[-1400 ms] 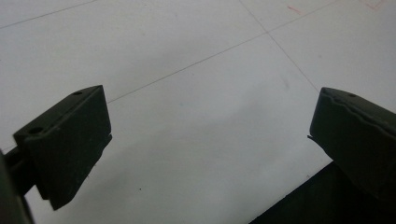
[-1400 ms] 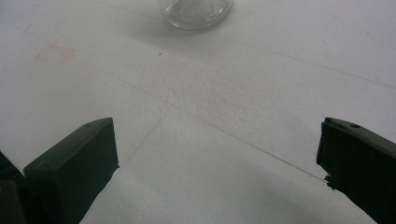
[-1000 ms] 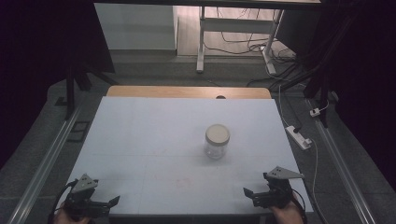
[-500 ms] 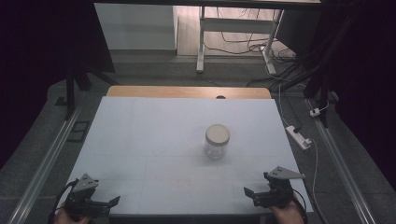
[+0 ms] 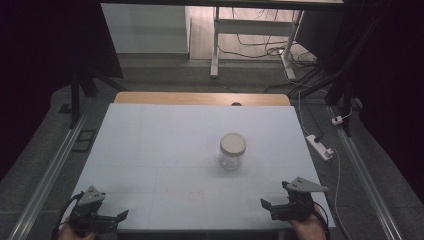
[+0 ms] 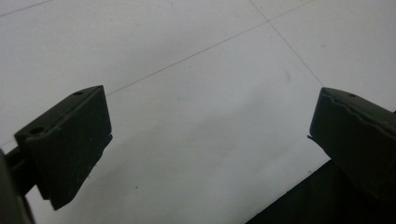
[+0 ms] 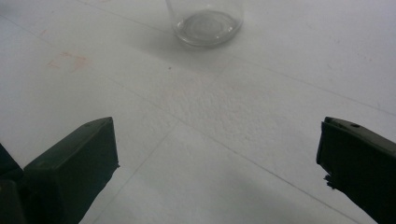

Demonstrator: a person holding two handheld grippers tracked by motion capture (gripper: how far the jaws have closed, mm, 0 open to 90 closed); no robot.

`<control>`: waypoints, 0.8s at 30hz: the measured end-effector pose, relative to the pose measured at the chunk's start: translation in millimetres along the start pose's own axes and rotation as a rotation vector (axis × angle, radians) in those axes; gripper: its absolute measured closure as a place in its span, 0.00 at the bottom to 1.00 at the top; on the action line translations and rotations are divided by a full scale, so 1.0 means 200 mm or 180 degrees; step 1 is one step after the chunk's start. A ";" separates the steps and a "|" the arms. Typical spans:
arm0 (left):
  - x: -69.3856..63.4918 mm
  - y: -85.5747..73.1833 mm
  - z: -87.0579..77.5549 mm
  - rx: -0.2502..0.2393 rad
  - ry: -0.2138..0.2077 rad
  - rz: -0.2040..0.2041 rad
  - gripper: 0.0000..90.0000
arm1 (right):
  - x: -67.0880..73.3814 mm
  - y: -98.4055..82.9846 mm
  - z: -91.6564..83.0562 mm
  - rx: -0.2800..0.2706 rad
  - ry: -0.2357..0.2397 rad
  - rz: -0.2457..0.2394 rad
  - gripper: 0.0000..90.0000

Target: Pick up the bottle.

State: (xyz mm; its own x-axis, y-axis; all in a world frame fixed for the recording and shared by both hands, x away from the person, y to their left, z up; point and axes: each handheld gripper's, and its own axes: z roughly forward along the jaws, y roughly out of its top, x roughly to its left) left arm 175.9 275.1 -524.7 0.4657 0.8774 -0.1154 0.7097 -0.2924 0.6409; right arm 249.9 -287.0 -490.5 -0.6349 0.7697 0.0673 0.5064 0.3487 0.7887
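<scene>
A clear glass jar (image 5: 232, 151) with a pale lid stands upright right of the middle of the white table (image 5: 160, 150); its base (image 7: 207, 23) appears at the top of the right gripper view. At the near left corner my left gripper (image 5: 117, 216) is held open over bare table, jaws wide apart (image 6: 210, 140). My right gripper (image 5: 266, 207) is at the near right edge, open too, with nothing between its jaws (image 7: 217, 154). The jar sits well beyond it, a little to its left.
A wooden strip (image 5: 200, 98) borders the table's far edge. A white power strip (image 5: 320, 146) with cable lies on the floor to the right. Metal rails (image 5: 50, 170) run along both sides. A faint reddish stain (image 7: 67, 60) marks the surface near the right gripper.
</scene>
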 end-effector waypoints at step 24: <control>0.01 0.00 0.00 -0.0016 -0.0020 -0.0042 0.00 | 0.03 0.09 0.10 -0.0057 0.0261 -0.0128 0.00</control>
State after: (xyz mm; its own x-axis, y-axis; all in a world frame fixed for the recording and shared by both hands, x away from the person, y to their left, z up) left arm 176.0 276.7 -524.8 0.4595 0.8788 -0.1286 0.7132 -0.2787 0.6431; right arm 267.5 -265.0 -488.3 -0.7004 0.7087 0.0846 0.4695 0.3683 0.8025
